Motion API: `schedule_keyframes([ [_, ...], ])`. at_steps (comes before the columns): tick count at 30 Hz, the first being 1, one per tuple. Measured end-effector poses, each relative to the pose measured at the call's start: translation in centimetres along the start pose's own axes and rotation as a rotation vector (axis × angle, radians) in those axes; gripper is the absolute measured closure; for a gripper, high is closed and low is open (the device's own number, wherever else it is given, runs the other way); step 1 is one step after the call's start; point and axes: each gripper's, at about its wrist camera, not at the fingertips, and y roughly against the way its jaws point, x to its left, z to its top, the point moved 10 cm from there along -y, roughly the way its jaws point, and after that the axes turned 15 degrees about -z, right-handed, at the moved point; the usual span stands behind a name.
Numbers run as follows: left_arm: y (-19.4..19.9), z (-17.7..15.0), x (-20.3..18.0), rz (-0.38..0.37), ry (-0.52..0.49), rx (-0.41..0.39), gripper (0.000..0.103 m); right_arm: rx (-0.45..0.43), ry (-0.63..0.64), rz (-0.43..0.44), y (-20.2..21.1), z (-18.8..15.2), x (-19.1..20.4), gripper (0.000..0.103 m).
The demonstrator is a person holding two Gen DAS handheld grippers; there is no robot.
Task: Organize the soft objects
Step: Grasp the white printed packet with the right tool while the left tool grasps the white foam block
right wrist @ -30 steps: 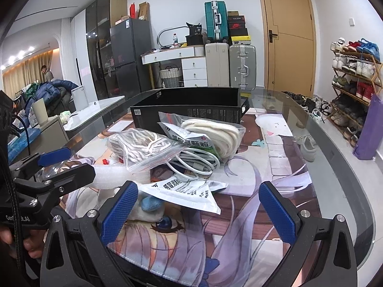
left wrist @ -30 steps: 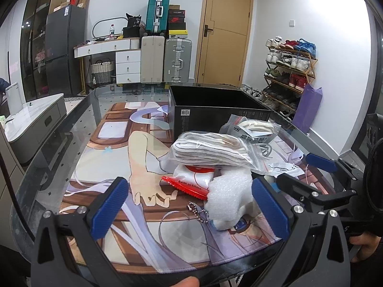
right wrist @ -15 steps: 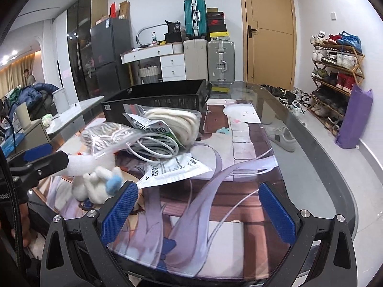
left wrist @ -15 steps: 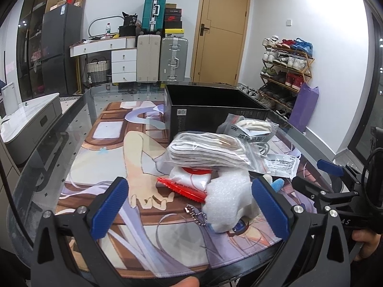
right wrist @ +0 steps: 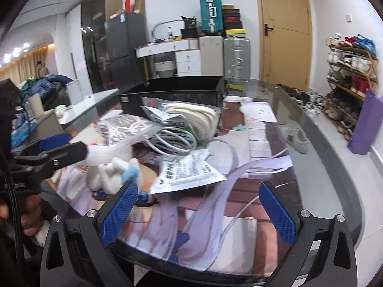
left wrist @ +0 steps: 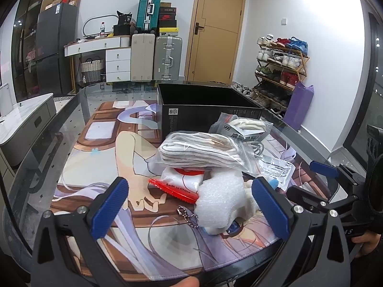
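Observation:
A pile of soft things lies on the printed mat: a clear bag of folded white cloth (left wrist: pixel 201 150), a bag of cream cloth (left wrist: pixel 244 129), a white foam wrap (left wrist: pixel 217 201), a red-edged packet (left wrist: pixel 177 186) and a white plush toy with a blue tuft (right wrist: pixel 115 172). A black open box (left wrist: pixel 205 110) stands behind the pile. My left gripper (left wrist: pixel 191 208) is open and empty, just in front of the foam wrap. My right gripper (right wrist: pixel 198 210) is open and empty, right of the pile above the mat.
A flat white printed pouch (right wrist: pixel 189 169) and a coiled white cable (right wrist: pixel 172 138) lie beside the pile. The glass table edge (right wrist: pixel 335 157) curves on the right. Suitcases (left wrist: pixel 155 55), drawers and a shoe rack (left wrist: pixel 280 64) stand beyond.
My right gripper has swung to the right, away from the pile. My left gripper has stayed nearly still facing the foam wrap. Both stay open.

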Motion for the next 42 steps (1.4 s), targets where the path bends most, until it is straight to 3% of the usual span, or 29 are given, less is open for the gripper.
schedule_keyframes([
  [7,0.1,0.2,-0.1,-0.004,-0.001,0.000,0.000,0.039,0.048,-0.072,-1.8,1.1,-0.1,0.000],
  [13,-0.1,0.3,0.1,-0.002,-0.002,0.005,0.000,0.095,0.151,-0.063,-3.9,1.5,1.3,0.000],
  [22,-0.3,0.2,0.4,-0.002,-0.001,0.011,0.000,0.146,0.145,0.000,-6.6,1.2,2.0,0.001],
  [29,-0.7,-0.1,0.2,-0.004,-0.004,0.025,0.000,0.118,0.153,0.058,-6.6,1.5,2.9,0.032],
  [36,-1.1,-0.2,0.0,-0.002,-0.014,0.045,0.000,0.071,0.139,0.075,-5.2,0.7,3.1,0.051],
  [42,-1.8,-0.6,-0.1,0.001,-0.013,0.069,0.000,0.049,0.081,0.087,-3.6,0.3,1.9,0.052],
])
